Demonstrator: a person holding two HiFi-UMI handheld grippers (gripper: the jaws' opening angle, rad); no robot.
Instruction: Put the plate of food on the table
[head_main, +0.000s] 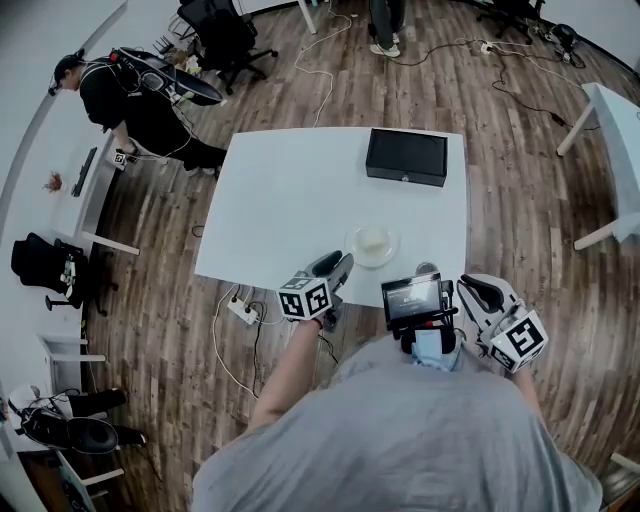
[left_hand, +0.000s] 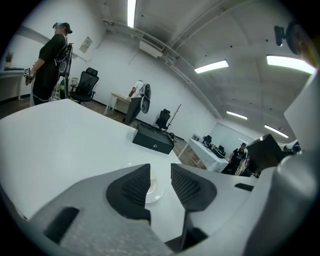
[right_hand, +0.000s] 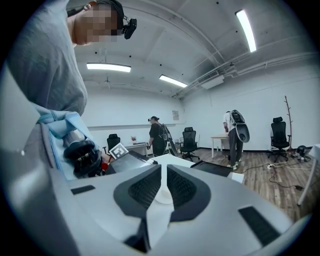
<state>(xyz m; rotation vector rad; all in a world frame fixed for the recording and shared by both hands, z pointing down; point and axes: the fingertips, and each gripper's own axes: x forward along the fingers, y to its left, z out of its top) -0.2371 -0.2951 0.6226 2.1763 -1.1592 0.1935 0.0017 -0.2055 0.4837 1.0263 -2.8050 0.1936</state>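
Toward the near edge of the white surface (head_main: 290, 200), right of its middle, the plate (head_main: 373, 243) sits flat with a pale mound of food (head_main: 372, 239) at its centre, so by the look of it the placing is already done. Just near and left of the plate, apart from it, hangs the left claw (head_main: 338, 266), its jaws spread wide with nothing between them; its own view shows only the plate lying farther off through the gap. Off the near right corner, well apart from the plate, is the right claw (head_main: 470, 288), its jaws drawn together to a thin slit and clamped on nothing. The plate looks small, shallow and pale, perhaps glass or glazed ware, though I cannot tell which. I judge it stiff, light, breakable, and smooth enough to slip between ribbed pads. The food seems soft and loose and would likely slide if the plate tipped. Should it need lifting again, the thin rim on the near side is the place to grip, one jaw above and one below the lip, with the plate kept level. At the far right lies a flat black box (head_main: 406, 156) with a small pale mark on its near face, too small to read. Square black-and-white markers cover the cubes (head_main: 305, 297) on both claws but carry no letters. A small screen (head_main: 411, 297) at the person's chest glows, its text illegible.
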